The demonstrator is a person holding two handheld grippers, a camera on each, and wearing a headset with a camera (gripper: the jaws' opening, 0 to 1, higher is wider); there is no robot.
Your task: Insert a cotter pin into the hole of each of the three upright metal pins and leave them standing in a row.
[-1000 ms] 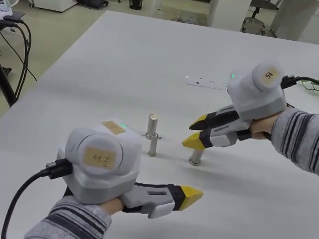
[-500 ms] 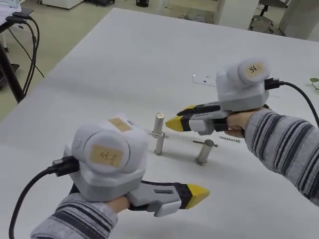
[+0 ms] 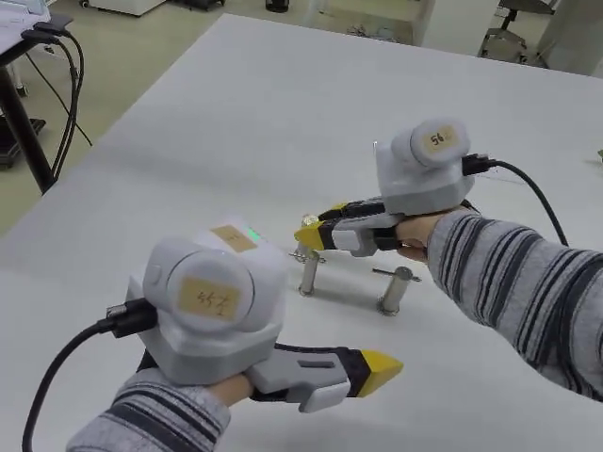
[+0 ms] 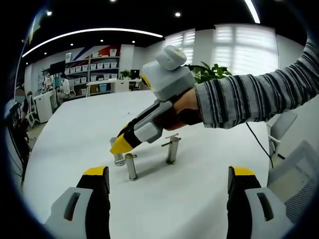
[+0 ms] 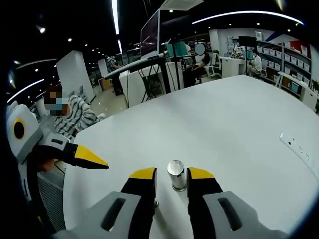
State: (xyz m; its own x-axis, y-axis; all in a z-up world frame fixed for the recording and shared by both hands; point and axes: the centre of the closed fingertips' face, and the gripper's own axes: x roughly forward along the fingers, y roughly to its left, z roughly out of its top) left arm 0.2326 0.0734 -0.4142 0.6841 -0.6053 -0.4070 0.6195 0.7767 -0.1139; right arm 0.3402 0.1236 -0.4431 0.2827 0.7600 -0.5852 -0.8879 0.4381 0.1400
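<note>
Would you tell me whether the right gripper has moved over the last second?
Yes: the right gripper has shifted leftward from the right-hand pin and now straddles the far pin.

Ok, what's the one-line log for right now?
right gripper: jaws flank far pin, grip unclear | left gripper: open, hovering | cotter pin: through rightmost pin
</note>
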